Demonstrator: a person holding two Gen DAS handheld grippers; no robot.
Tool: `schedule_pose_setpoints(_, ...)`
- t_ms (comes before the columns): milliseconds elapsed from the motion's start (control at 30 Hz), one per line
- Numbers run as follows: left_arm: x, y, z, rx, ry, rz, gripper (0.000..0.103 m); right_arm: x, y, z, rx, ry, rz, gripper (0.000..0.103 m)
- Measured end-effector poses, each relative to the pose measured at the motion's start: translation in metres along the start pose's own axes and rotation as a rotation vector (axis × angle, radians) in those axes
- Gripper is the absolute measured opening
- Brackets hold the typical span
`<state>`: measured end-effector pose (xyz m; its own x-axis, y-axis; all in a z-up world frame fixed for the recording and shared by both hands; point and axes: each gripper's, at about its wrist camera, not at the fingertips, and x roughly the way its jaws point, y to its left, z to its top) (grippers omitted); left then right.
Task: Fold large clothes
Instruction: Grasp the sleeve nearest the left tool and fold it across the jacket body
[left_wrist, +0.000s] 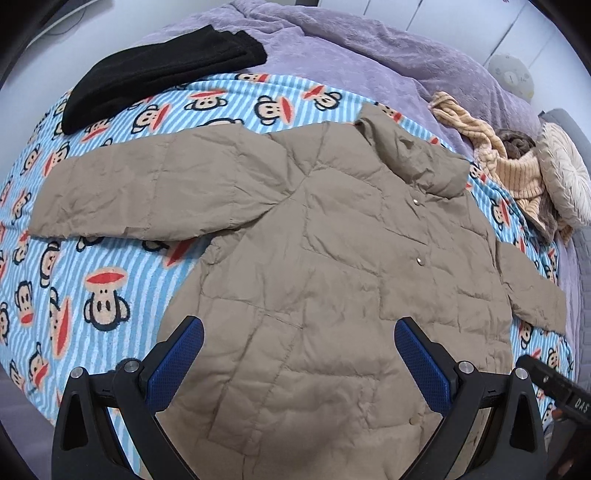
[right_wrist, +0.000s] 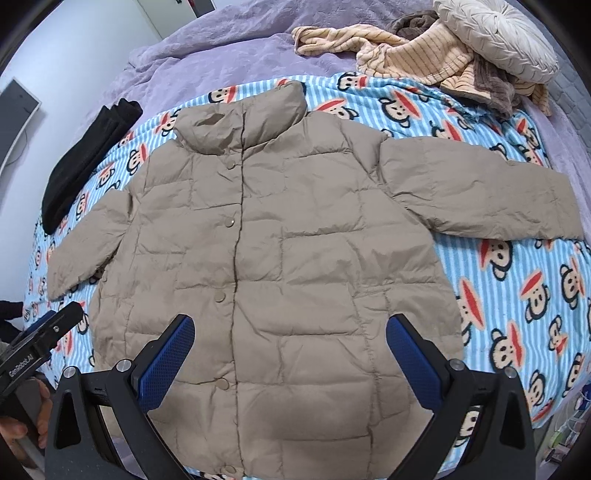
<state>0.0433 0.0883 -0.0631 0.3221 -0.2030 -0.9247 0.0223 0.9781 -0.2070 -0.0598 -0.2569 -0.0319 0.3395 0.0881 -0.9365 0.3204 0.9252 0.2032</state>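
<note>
A tan quilted puffer jacket (left_wrist: 325, 251) lies flat, front up and snapped shut, on a blue striped monkey-print blanket (left_wrist: 92, 280), with both sleeves spread out to the sides. It also shows in the right wrist view (right_wrist: 295, 240). My left gripper (left_wrist: 299, 332) hovers open and empty over the jacket's lower left part. My right gripper (right_wrist: 290, 332) hovers open and empty over the jacket's lower front, near the hem. The left gripper's body shows at the left edge of the right wrist view (right_wrist: 33, 354).
A folded black garment (left_wrist: 159, 74) lies at the blanket's far left corner. A pile of cream striped and brown clothes (right_wrist: 424, 62) and a round white pillow (right_wrist: 498, 40) sit at the far right. A purple bedspread (left_wrist: 351, 51) covers the bed beyond.
</note>
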Motion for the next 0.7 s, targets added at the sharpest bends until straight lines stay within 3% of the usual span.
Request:
schedule_pose_setpoints(167, 0.033, 0.078, 0.019, -0.146, -0.034, -0.052, 0.103, 0.037, 0.033, -0.01, -0.018, 0.101, 0.034, 0.103)
schedule_pose_setpoints(433, 0.084, 0.225, 0.034, -0.463, -0.065, -0.096, 0.103, 0.097, 0.095, -0.033, -0.06, 0.149, 0.075, 0.103)
schedule_pose_setpoints(567, 0.097, 0.269, 0.053, -0.534, -0.111, -0.128, 0.103, 0.115, 0.121, -0.034, -0.086, 0.142, 0.104, 0.103)
schedule_pose_setpoints(700, 0.106, 0.289, 0.084, -0.538, -0.16, -0.095, 0.103, 0.125, 0.141, -0.025, -0.099, 0.114, 0.116, 0.103)
